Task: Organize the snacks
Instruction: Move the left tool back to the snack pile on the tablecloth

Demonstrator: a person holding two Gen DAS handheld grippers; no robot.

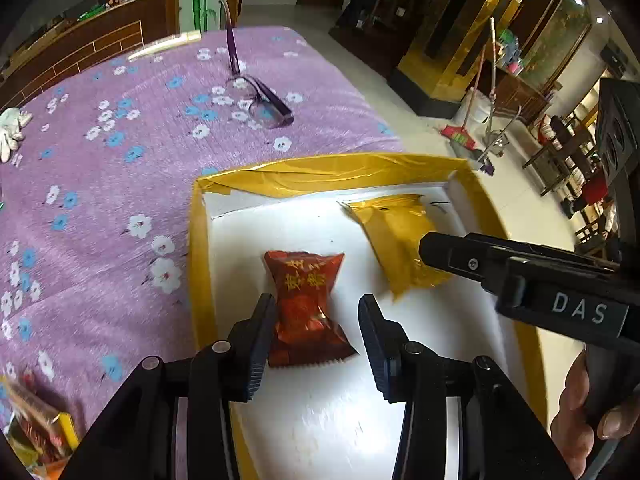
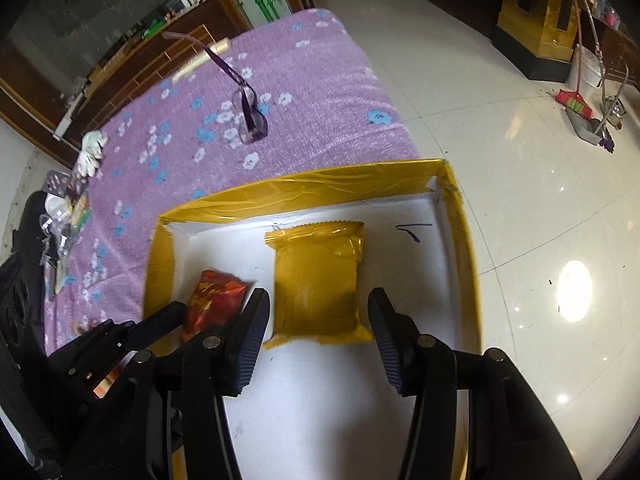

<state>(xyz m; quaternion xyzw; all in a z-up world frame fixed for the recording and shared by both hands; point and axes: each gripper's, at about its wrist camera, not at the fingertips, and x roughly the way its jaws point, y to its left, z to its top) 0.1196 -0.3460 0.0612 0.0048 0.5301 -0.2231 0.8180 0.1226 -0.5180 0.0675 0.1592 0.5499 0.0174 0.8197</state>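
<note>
red foil snack (image 1: pixel 306 308) lies flat on the white floor of the tray (image 1: pixel 199 264), left wrist view. left gripper (image 1: pixel 316 322) is released, jaws spread either side of the packet's near end; left pad looks to touch or nearly touch the wrapper edge, right pad is clear of it. gold packet (image 1: pixel 394 240) sits further right in the same tray, partly behind the right gripper (image 1: pixel 436 254), whose jaw state i cannot tell from here. so two snacks are in the tray. more wrapped snacks (image 1: pixel 36 420) still sit on the purple flowered cloth (image 1: pixel 100 184) at lower left, so i'd judge the job partway done. wrapper is glossy crinkled foil with serrated end seals; tray has a shiny gold-taped rim and a matte white liner. glasses (image 1: pixel 260 104) with a purple frame lie further back on the cloth.

right wrist view: gold packet (image 2: pixel 320 280) is square, pillow-shaped, creased foil, flat on the tray floor between the spread jaws of the right gripper (image 2: pixel 318 322). released, not clamping; neither pad clearly touches it. red snack (image 2: pixel 214 296) is just left of it, apart. left gripper (image 2: pixel 160 324) is beside the red one. tray (image 2: pixel 464 248) overhangs the table edge toward the glossy tiled floor. another pile of packets (image 2: pixel 66 216) rests at the cloth's left edge, also still to sort.
</note>
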